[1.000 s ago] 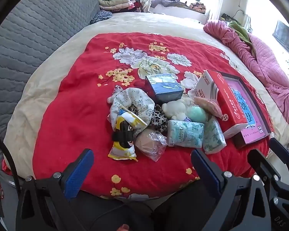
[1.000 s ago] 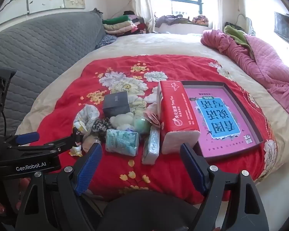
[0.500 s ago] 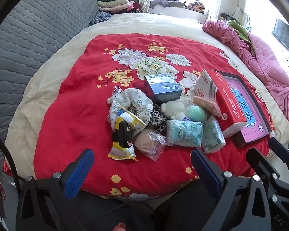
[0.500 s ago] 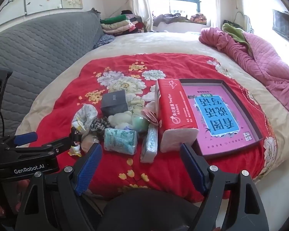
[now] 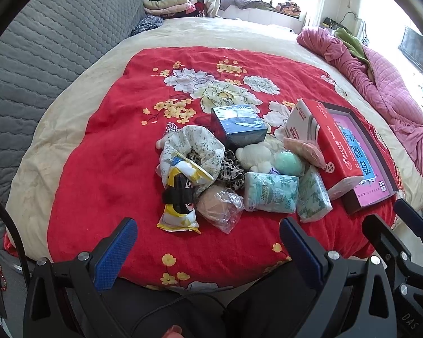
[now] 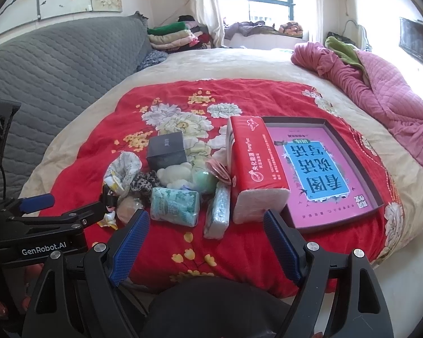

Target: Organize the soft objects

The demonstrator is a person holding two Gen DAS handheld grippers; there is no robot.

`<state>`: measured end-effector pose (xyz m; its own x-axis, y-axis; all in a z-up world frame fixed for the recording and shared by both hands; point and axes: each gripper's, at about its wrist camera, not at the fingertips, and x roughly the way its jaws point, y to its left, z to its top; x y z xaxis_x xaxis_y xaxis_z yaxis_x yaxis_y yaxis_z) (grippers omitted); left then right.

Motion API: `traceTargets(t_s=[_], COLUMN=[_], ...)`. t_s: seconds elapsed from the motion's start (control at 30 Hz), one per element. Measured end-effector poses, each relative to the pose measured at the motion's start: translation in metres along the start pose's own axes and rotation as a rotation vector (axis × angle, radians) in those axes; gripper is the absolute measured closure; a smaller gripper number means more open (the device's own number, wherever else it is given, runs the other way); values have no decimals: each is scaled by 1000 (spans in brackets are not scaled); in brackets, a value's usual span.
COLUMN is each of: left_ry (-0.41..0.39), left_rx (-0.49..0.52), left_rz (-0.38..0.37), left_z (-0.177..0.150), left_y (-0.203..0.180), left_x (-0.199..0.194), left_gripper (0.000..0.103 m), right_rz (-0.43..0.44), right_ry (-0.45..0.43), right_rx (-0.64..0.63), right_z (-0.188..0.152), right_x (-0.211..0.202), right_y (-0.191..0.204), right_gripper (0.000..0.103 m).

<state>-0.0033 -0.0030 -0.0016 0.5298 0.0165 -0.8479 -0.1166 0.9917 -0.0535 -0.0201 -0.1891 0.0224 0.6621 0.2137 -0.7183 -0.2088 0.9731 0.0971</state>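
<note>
A pile of soft things lies on the red floral blanket (image 5: pixel 98 155): a floral cloth pouch (image 5: pixel 191 149), a yellow snack pack (image 5: pixel 179 197), a bagged beige sponge (image 5: pixel 217 207), two green tissue packs (image 5: pixel 270 193), a white plush (image 5: pixel 253 155), a green ball (image 5: pixel 289 163) and a red tissue pack (image 5: pixel 332 155). The pile also shows in the right wrist view, with the tissue pack (image 6: pixel 174 202) nearest. My left gripper (image 5: pixel 208 242) is open and empty, short of the pile. My right gripper (image 6: pixel 206 239) is open and empty, just before the blanket's front edge.
A dark tray with a pink and blue picture (image 6: pixel 324 166) lies right of the red tissue pack. A dark blue box (image 5: pixel 239 125) stands behind the pile. A pink quilt (image 6: pixel 386 84) is bunched at the right. A grey padded headboard (image 5: pixel 42 42) is at the left.
Both grippers have tilted up a little, so the pile sits slightly lower in view. Nothing on the bed has moved.
</note>
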Motion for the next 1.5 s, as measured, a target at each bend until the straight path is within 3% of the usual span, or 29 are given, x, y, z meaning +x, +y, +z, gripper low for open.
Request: traceTargets(t_s=[1.5], left_ry=[-4], left_rx=[1], left_rz=[6], left_z=[0], left_y=[0], left_x=[0], left_gripper=[2], right_rz=[-33], right_ry=[-1], right_rx=[4], right_z=[2], right_x=[-2], right_y=[2], right_gripper=[19])
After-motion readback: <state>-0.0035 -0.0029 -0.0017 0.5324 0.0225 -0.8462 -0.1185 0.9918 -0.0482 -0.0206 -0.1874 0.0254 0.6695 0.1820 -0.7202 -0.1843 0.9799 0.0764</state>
